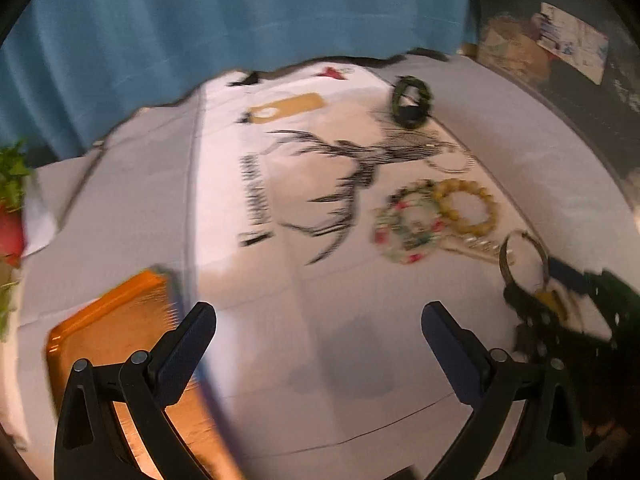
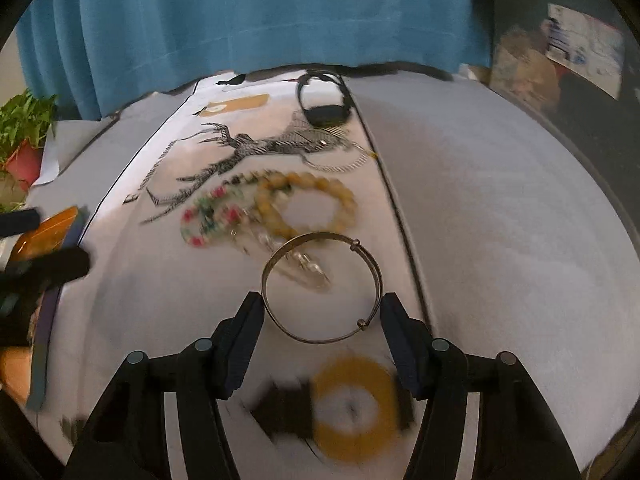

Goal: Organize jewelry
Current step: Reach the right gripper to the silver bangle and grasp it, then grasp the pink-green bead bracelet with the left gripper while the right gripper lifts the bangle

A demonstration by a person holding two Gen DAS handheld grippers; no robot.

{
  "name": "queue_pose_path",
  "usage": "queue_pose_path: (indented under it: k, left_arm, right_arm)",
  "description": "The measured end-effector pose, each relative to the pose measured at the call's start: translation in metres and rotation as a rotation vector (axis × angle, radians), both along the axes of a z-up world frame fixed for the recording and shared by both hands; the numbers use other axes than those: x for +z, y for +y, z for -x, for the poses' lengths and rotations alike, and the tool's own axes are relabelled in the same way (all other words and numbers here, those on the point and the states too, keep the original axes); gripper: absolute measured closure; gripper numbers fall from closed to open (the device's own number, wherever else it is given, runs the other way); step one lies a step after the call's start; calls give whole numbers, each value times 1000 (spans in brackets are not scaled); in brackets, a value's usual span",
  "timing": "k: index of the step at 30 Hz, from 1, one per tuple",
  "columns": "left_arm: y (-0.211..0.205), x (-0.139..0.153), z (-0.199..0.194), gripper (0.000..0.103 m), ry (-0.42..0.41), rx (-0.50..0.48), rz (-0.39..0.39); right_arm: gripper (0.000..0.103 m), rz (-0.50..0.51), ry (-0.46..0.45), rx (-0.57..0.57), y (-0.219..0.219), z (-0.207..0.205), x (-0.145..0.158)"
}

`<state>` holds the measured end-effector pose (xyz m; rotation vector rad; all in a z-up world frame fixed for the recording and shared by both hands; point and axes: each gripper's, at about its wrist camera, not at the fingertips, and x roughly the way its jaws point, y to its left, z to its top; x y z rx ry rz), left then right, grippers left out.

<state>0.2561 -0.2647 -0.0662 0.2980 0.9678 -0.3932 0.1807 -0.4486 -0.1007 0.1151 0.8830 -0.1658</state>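
Note:
My right gripper is shut on a thin metal bangle, which is pinched between its two fingers and held above the white deer-print cloth. The bangle also shows in the left wrist view. My left gripper is open and empty over the cloth, next to an orange tray. On the cloth lie a yellow bead bracelet, a green and pink bead bracelet, a silver chain, a black watch and a clear pendant. A yellow round watch lies below my right gripper.
A blue curtain hangs behind the table. A potted plant stands at the far left. Boxes and papers sit at the back right. The grey tabletop extends right of the cloth.

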Motion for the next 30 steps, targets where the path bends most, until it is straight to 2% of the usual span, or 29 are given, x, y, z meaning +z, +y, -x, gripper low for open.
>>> queue_pose_path:
  k: [3,5,9,14,18,22,25,27,30]
  left_arm:
    - [-18,-9,-9,1,49,-41,41]
    - [-26,-13,-15,1,61,-55,41]
    - [-26,-19,-32,1,74,-19,50]
    - [-18,-26,-52,1,84,39,63]
    - [-25,-40,-62,1,96,23,-5]
    - [-23,-43,-63,2,102,18,30]
    - [-30,-45,-62,16,115,-14,16]
    - [-33,-43,-58,30,110,-48,27]
    - [-33,-41,-54,41,96,-78,31]
  right_arm:
    - [42,6,-4,-53,-17,19,0]
    - [42,14,-1,-80,-26,26,-1]
    - [42,18,-16,-122,-45,36,2]
    - [42,48,-12,-129,-49,33,-3]
    - [42,50,-16,-130,-48,31,-4]
    - [42,65,-15,-128,-47,29,-4]
    - [42,70,-17,-129,-46,27,-4]
    - [42,69,-16,-131,-46,27,-4]
    - [42,70,-16,-129,-46,26,-4]
